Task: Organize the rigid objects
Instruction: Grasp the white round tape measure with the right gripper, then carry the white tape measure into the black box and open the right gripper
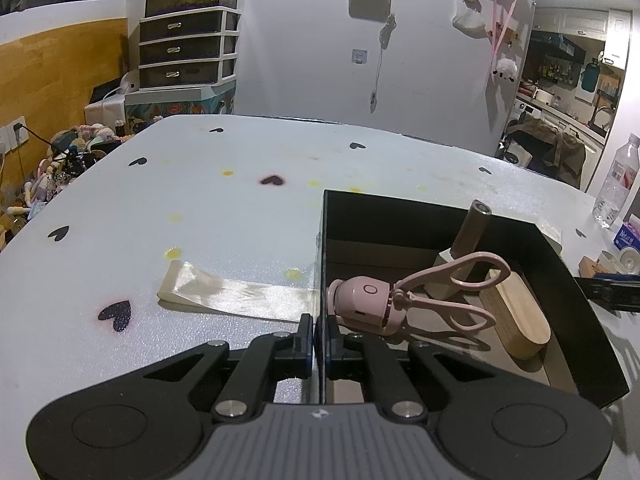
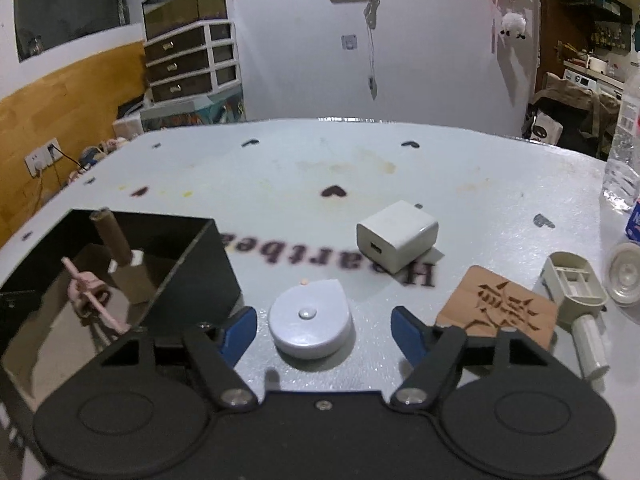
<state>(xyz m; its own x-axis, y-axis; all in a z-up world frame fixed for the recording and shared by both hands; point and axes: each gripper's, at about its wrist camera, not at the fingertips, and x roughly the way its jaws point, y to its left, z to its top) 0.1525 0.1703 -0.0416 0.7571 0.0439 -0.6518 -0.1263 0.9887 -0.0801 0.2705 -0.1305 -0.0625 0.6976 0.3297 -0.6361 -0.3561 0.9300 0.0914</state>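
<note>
On the table [image 2: 280, 168] the box [image 2: 200, 264] sits left, holding the eyelash curler [image 1: 404, 300] with the wooden block [image 1: 516, 316] beside it, while right of the box lie the round disc [image 2: 310, 326], the charger [image 2: 396, 236] behind it, and the coaster [image 2: 500, 308] further right

Left-wrist view: close above the near left wall of the open black rectangular box [image 1: 568, 264], angled down and forward across the white heart-printed tabletop [image 1: 200, 200]. Right-wrist view: low over the tabletop to the right of the box [image 2: 192, 248], likewise angled down and forward. Both views share the box, the tabletop and the back wall's dark drawer unit [image 1: 180, 52].
</note>
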